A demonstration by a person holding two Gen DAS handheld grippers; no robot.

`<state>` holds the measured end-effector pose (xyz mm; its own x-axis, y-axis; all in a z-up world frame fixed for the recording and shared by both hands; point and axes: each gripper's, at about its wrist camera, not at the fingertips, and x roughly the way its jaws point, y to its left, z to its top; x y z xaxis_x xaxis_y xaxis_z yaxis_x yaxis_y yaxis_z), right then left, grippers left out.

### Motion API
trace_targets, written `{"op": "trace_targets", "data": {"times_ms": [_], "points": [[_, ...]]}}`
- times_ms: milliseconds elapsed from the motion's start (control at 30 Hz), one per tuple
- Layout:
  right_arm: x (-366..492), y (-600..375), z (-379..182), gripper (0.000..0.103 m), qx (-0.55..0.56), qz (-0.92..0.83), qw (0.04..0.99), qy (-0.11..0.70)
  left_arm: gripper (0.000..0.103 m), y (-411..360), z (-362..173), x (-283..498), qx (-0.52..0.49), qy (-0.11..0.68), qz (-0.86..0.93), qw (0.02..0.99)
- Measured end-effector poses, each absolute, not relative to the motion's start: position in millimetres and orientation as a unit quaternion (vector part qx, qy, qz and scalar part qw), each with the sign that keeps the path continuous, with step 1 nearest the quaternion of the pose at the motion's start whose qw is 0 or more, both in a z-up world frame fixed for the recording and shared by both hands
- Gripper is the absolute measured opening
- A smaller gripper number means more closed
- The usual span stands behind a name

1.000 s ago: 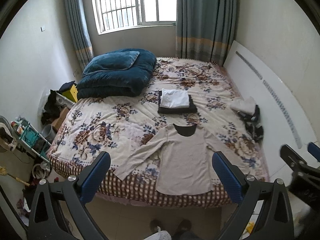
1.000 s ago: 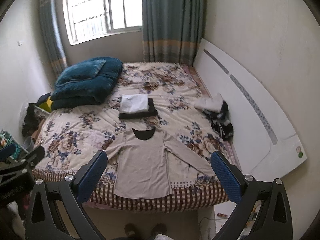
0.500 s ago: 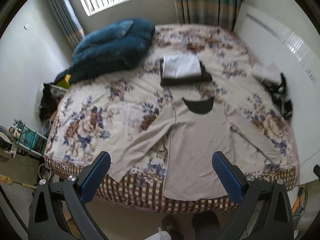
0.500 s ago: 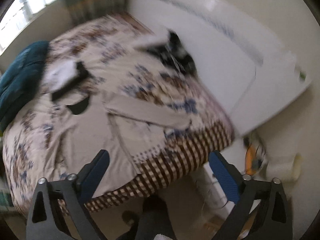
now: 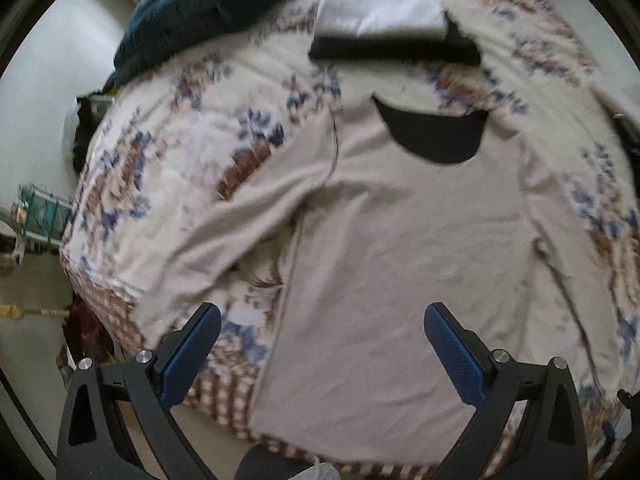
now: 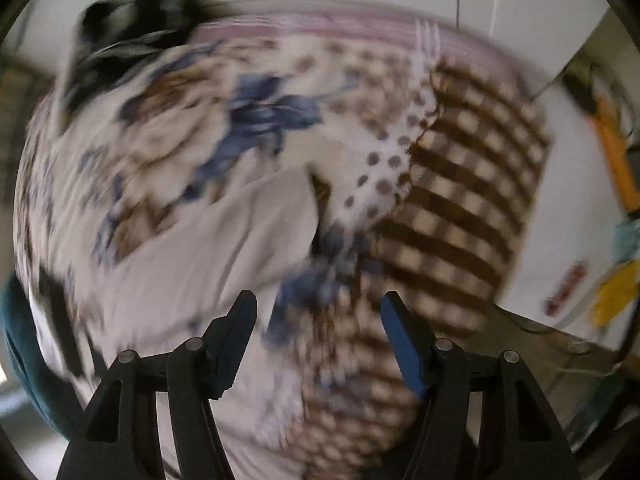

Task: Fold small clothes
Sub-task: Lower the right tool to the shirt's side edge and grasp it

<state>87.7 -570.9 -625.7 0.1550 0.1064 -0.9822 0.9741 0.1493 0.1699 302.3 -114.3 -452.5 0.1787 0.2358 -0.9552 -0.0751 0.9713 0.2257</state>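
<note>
A beige long-sleeved shirt with a black neck lining lies flat, front up, on the floral bedspread, its hem at the bed's near edge. My left gripper is open and empty, just above the shirt's lower left part. In the blurred right wrist view, my right gripper is open and empty above the end of the shirt's right sleeve near the bed's checked corner.
A folded white garment on a folded black one lies beyond the collar. A dark teal duvet lies at the far left. Dark clothes lie near the white board by the wall. Clutter stands on the floor to the left.
Both grippers have dropped down close to the bed. The left has moved in over the shirt's lower body. The right has swung right and down to the sleeve end at the bed corner.
</note>
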Motion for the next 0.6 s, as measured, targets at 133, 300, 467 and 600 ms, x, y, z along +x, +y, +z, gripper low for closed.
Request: {"op": "trace_targets", "data": {"times_ms": [133, 300, 467, 600], "points": [[96, -586, -685, 0.067, 0.572, -0.401, 0.528, 0.484, 0.103, -114, -513, 316, 0.064, 0.659, 0.119, 0.74], [125, -572, -688, 0.036, 0.508, -0.46, 0.559, 0.466, 0.103, -110, -548, 325, 0.067, 0.671, 0.117, 0.729], [161, -535, -671, 0.003, 0.419, -0.478, 0.583, 0.506, 0.103, -101, -554, 327, 0.072, 0.667, 0.106, 0.734], [191, -503, -649, 0.003, 0.388, -0.455, 0.619, 0.509, 0.103, -88, -546, 327, 0.069, 0.658, 0.104, 0.743]]}}
